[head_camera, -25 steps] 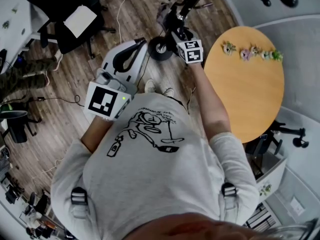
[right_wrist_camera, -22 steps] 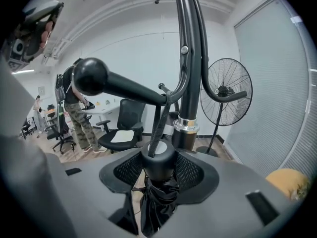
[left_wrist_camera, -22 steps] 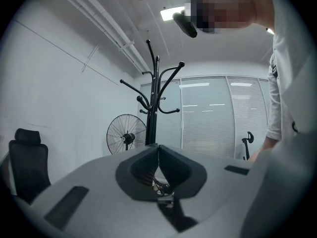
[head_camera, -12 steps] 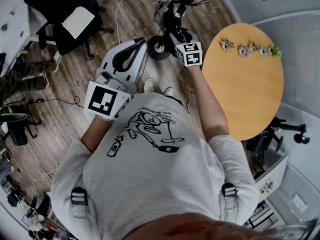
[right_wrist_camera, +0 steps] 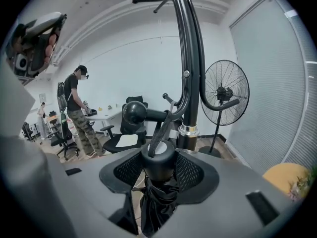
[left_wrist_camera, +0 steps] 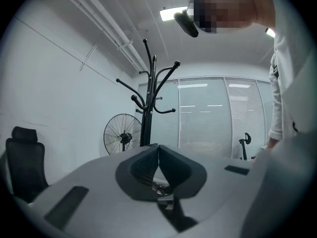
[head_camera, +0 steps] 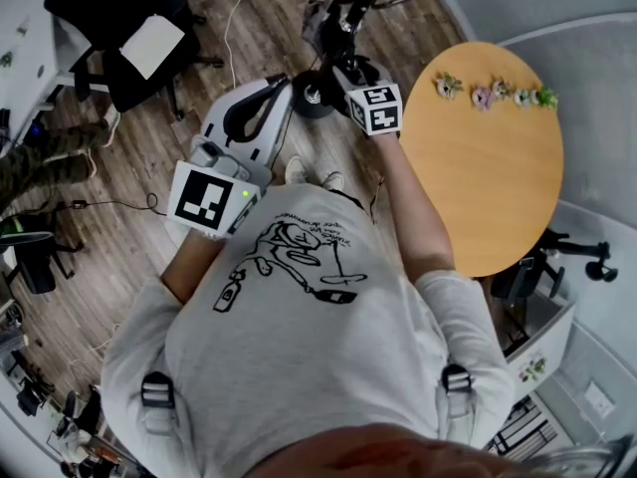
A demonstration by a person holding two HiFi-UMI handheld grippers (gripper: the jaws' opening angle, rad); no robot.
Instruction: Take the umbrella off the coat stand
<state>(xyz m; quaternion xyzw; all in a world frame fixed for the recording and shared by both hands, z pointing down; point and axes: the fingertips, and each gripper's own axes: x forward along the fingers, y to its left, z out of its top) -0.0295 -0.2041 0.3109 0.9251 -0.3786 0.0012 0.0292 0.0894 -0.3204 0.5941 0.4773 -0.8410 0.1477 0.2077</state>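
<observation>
A black folded umbrella (right_wrist_camera: 156,202) hangs between the jaws of my right gripper (right_wrist_camera: 158,168), whose pads are shut on its round handle (right_wrist_camera: 158,161). The handle's strap (right_wrist_camera: 159,130) runs up to a ball-tipped peg (right_wrist_camera: 133,112) of the black coat stand (right_wrist_camera: 189,73). From the head view, my right gripper (head_camera: 320,92) reaches out to the stand's pole (head_camera: 360,0). My left gripper (head_camera: 279,88) is held out to its left. Its pads (left_wrist_camera: 158,155) are shut together with nothing between them, and the coat stand (left_wrist_camera: 148,100) rises ahead of it.
A round wooden table (head_camera: 488,167) with small flowers stands to the right. Black office chairs (head_camera: 129,38) are at the upper left and a pedestal fan (right_wrist_camera: 225,94) stands behind the stand. A person (right_wrist_camera: 77,114) stands near desks on the left. Cables cross the wooden floor.
My right gripper has risen a little with the umbrella, closer to the stand. The left gripper has stayed where it was.
</observation>
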